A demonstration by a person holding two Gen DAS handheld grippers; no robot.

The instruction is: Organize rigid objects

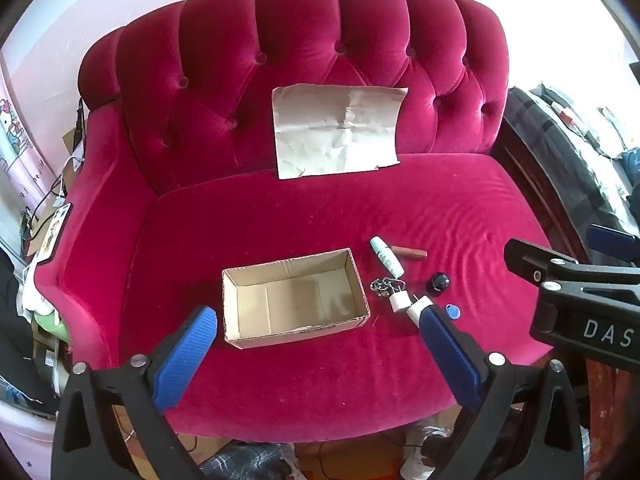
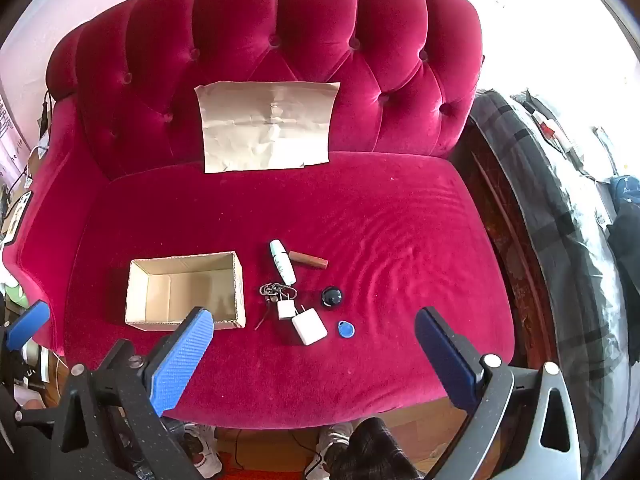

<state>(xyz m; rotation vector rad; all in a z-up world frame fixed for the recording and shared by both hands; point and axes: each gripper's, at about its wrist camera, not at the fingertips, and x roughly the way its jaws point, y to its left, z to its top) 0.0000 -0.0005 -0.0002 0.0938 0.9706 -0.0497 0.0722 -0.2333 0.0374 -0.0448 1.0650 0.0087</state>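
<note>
Our left gripper and right gripper hover wide open, holding nothing. The right view shows the larger charger whole; the left view half hides it behind a finger. The box lies lengthwise across the sofa, left of the tube, which points away.

Left hand-held gripper: black plastic frame, silver screws, ribbed blue pads. Right hand-held gripper: same build, white "DAS" lettering.
</note>
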